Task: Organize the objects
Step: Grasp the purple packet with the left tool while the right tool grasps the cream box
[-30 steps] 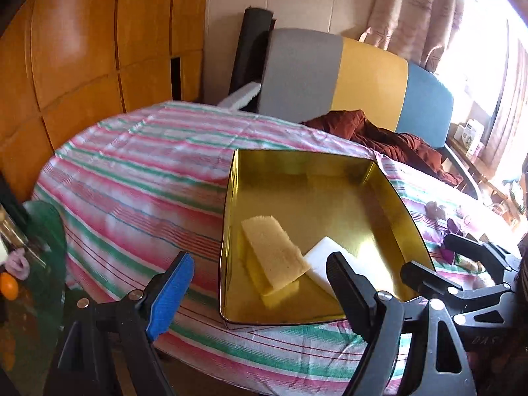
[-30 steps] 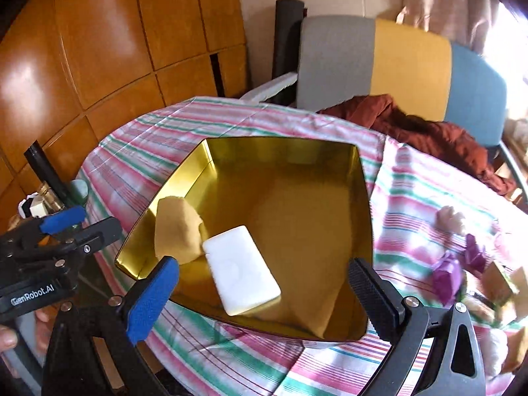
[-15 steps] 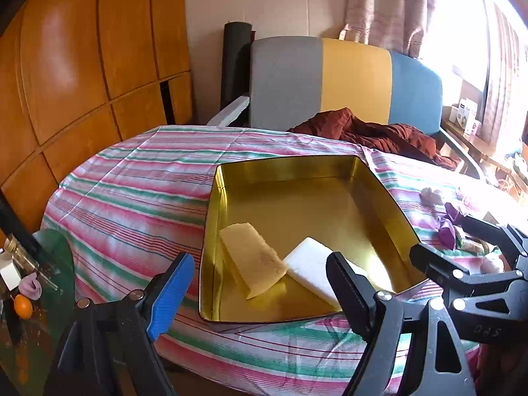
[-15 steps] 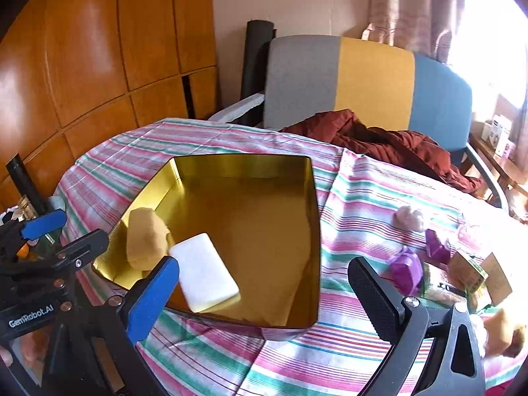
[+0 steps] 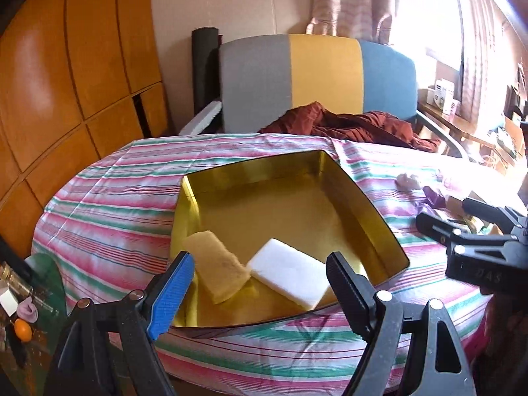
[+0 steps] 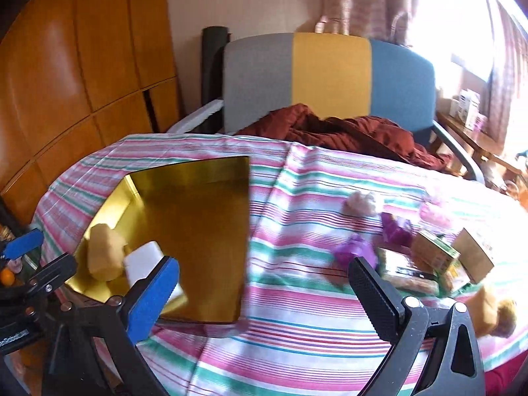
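Both claws gaped wide and empty: the left gripper sat low centre in its view, the right gripper low centre in its own. The gold tin lay mid-frame on the striped cloth, holding 2 pieces, a yellow sponge touching a white block. Purple toys and small boxes were scattered at the right of the right view, well apart from the tin.

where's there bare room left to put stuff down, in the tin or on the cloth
The gold tin is bare across its far half; only the yellow sponge and white block fill its near corner. The striped cloth is free between the tin and the purple items. It is crowded at the boxes on the right.
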